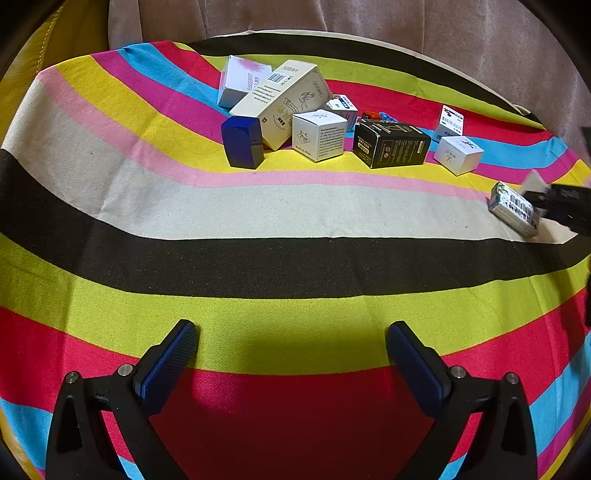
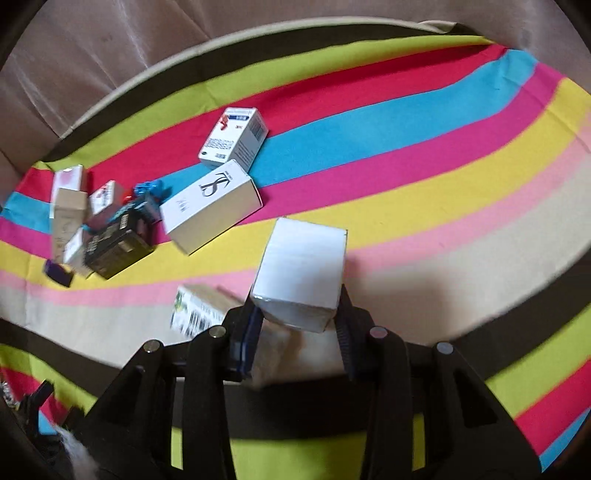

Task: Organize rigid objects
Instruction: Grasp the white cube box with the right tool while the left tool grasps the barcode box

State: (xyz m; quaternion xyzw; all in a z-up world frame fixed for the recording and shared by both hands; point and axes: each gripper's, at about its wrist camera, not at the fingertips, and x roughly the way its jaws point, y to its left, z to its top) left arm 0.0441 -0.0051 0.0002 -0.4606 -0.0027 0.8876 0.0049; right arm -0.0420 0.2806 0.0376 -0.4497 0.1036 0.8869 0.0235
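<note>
My right gripper (image 2: 297, 325) is shut on a plain white box (image 2: 301, 269) and holds it above the striped cloth (image 2: 406, 147). A small barcode box (image 2: 201, 308) lies just left of it; it also shows in the left wrist view (image 1: 515, 208) beside the right gripper (image 1: 565, 208). My left gripper (image 1: 291, 354) is open and empty over the cloth's near stripes (image 1: 295, 266). Far ahead lie a dark blue box (image 1: 242, 142), a long cream box (image 1: 284, 99), a white cube box (image 1: 319, 134) and a black box (image 1: 391, 144).
More small white boxes (image 1: 458, 153) lie at the right of the cluster. In the right wrist view a white logo box (image 2: 210, 206) and a medicine box (image 2: 234, 138) lie ahead. Brown fabric (image 1: 332, 18) rises behind the cloth.
</note>
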